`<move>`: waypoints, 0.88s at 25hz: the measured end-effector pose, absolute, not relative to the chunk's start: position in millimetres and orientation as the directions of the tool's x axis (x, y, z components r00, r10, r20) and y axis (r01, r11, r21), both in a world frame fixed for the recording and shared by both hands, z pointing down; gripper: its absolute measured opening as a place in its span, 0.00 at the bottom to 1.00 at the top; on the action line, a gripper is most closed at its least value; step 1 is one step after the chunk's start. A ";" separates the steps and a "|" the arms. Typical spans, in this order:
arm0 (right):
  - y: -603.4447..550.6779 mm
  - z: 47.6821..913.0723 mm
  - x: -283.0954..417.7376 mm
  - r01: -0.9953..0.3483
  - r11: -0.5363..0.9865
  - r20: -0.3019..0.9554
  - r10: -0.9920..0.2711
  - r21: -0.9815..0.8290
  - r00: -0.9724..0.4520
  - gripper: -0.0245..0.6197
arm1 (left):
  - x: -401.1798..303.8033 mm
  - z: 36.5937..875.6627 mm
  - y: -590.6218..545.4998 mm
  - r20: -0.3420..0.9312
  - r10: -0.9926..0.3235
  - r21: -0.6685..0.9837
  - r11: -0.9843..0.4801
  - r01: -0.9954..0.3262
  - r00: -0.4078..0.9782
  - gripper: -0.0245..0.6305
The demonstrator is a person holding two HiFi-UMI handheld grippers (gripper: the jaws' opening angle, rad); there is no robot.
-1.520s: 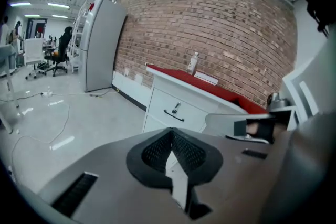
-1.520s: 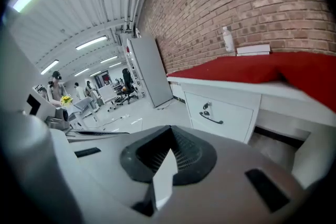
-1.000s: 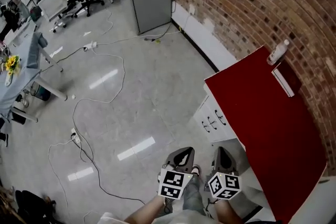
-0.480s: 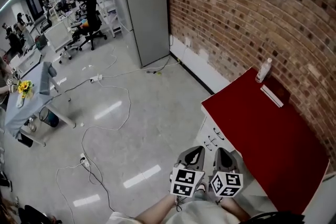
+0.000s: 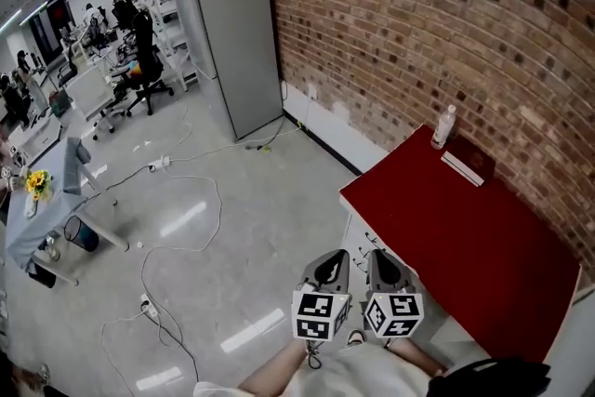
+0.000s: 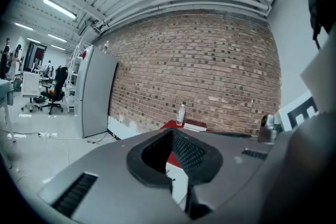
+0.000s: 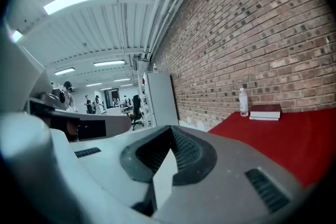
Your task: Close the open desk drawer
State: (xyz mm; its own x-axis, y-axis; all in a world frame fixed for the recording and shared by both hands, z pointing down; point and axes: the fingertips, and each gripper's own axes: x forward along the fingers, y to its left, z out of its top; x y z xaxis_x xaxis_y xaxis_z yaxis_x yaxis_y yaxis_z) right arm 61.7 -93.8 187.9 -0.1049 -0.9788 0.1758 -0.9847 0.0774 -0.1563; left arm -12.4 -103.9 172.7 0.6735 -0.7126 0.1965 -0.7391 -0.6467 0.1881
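A red-topped desk (image 5: 456,228) stands against the brick wall at the right. Its white drawer fronts (image 5: 361,242) with dark handles face the open floor, and I cannot tell which of them is open. Both grippers hang side by side low in the head view, short of the desk's near corner and touching nothing. My left gripper (image 5: 327,270) is shut and empty. My right gripper (image 5: 386,267) is shut and empty as well. In the left gripper view the desk (image 6: 176,125) lies ahead beyond the left gripper (image 6: 173,136). In the right gripper view the red top (image 7: 273,136) runs along the right of the right gripper (image 7: 170,129).
A clear bottle (image 5: 445,126) and a dark red book (image 5: 465,165) rest at the desk's far end by the wall. A tall grey cabinet (image 5: 228,42) stands further along the wall. Cables (image 5: 177,200) trail over the glossy floor. A table with flowers (image 5: 37,186) is at the left.
The head view has tilted upward, so more wall and room show and the desk sits lower and more central. Both grippers stay shut and close together at the bottom.
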 end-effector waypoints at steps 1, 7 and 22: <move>-95.0 185.4 62.1 -0.985 0.079 0.171 -0.980 -0.154 -0.105 0.04 | -11.9 170.4 -106.3 0.191 -0.713 0.182 -0.649 -0.738 0.674 0.05; -100.6 175.7 71.9 -0.986 0.081 0.153 -0.983 -0.144 -0.103 0.04 | -0.3 156.4 -114.5 0.162 -0.719 0.161 -0.657 -0.736 0.676 0.05; -104.5 184.1 102.3 -0.984 0.074 0.177 -0.979 -0.162 -0.103 0.04 | 28.9 160.0 -125.1 0.178 -0.721 0.147 -0.653 -0.743 0.670 0.05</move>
